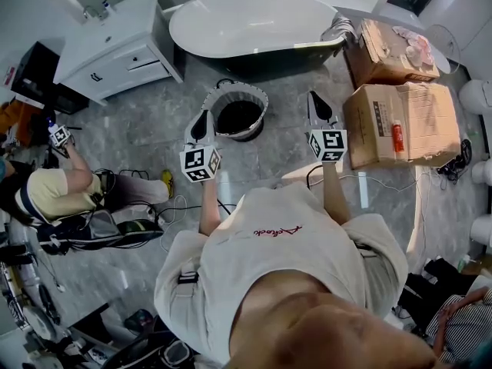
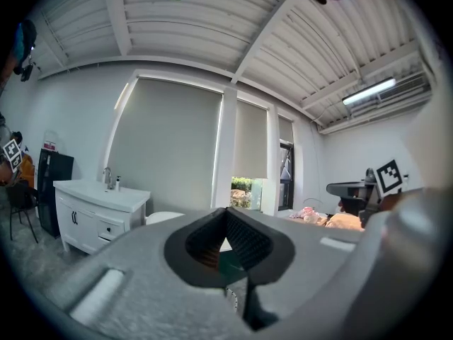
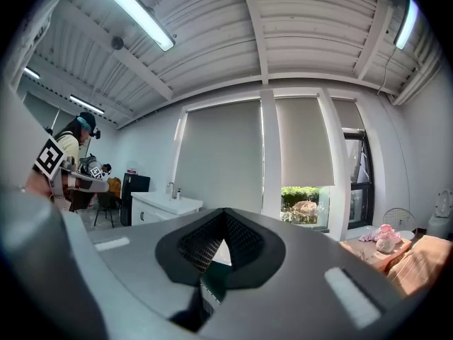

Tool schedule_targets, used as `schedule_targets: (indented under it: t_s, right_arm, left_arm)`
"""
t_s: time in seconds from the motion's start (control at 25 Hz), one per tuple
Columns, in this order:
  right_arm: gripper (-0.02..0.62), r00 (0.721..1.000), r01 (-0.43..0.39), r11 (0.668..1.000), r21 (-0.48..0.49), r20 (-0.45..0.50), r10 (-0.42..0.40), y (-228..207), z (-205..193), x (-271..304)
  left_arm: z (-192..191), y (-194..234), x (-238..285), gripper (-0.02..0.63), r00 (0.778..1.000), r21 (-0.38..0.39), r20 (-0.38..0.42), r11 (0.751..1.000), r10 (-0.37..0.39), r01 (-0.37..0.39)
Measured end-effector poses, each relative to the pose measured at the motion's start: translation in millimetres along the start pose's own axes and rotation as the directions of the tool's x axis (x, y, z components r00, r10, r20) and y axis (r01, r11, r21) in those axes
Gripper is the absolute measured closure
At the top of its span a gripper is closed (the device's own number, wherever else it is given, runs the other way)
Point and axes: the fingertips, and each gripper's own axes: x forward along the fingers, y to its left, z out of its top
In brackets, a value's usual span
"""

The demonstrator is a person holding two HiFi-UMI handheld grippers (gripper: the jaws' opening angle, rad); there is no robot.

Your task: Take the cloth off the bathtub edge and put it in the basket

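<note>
The cloth (image 1: 340, 29), a grey bundle, lies draped over the rim at the right-hand end of the bathtub (image 1: 254, 21), hard against the nearer of two cardboard boxes (image 1: 380, 48); nothing is in contact with it. The basket (image 1: 260, 98) stands on the floor in front of the tub, near its middle, and no cloth is visible in its dark interior. The right gripper (image 1: 315, 102) is held level, to the right of the basket and well short of the tub; its own view shows the jaws fully together with nothing between them. The left gripper (image 1: 205, 118) is held level just beside the basket's left rim, likewise closed tight and carrying nothing. Assessment: the task has not yet begun in earnest, and the step in hand is the approach to the cloth. The right gripper is the better placed for it. The next move calls for that gripper to advance toward the tub's right end, part its jaws, settle over a raised fold and close on fabric alone, not on the rim. The box alongside leaves little room, so an approach from the open floor side appears safer.
</note>
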Motion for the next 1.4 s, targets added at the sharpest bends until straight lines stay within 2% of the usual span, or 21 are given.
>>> schedule_targets:
  t_s: [0.32, 0.64, 0.76, 0.92, 1.12, 1.4]
  right_arm:
    - [0.591, 0.998, 0.064, 0.998, -0.002, -0.008, -0.064, -8.4, -2.5, -20.7]
    - [0.591, 0.974, 0.224, 0.974, -0.008, -0.019, -0.224, -31.9, 3.7, -62.7]
    - [0.591, 0.952, 0.303, 0.953, -0.007, -0.027, -0.303, -44.5, 0.7, -89.5]
    - [0.591, 0.911, 0.412, 0.911, -0.012, -0.036, -0.412, -59.3, -5.2, -128.8]
    - [0.591, 0.865, 0.500, 0.866, -0.012, -0.050, -0.500, -70.3, -9.7, -168.3]
    - [0.591, 0.792, 0.607, 0.794, -0.023, -0.062, -0.607, -90.7, -10.3, -214.5]
  left_arm:
    - [-2.6, -14.4, 12.5, 0.606, 0.997, 0.013, -0.014, 0.997, -0.077, 0.077]
    - [4.9, -46.2, 45.7, 0.606, 0.970, 0.024, -0.034, 0.970, -0.242, 0.242]
    - [2.7, -76.2, 59.5, 0.606, 0.943, 0.027, -0.039, 0.943, -0.332, 0.333]
    - [-0.7, -122.9, 73.9, 0.606, 0.889, 0.029, -0.047, 0.889, -0.456, 0.457]
    - [-6.8, -155.4, 79.1, 0.606, 0.842, 0.021, -0.064, 0.843, -0.535, 0.538]
    - [-20.1, -204.9, 93.8, 0.606, 0.764, 0.018, -0.091, 0.766, -0.639, 0.643]
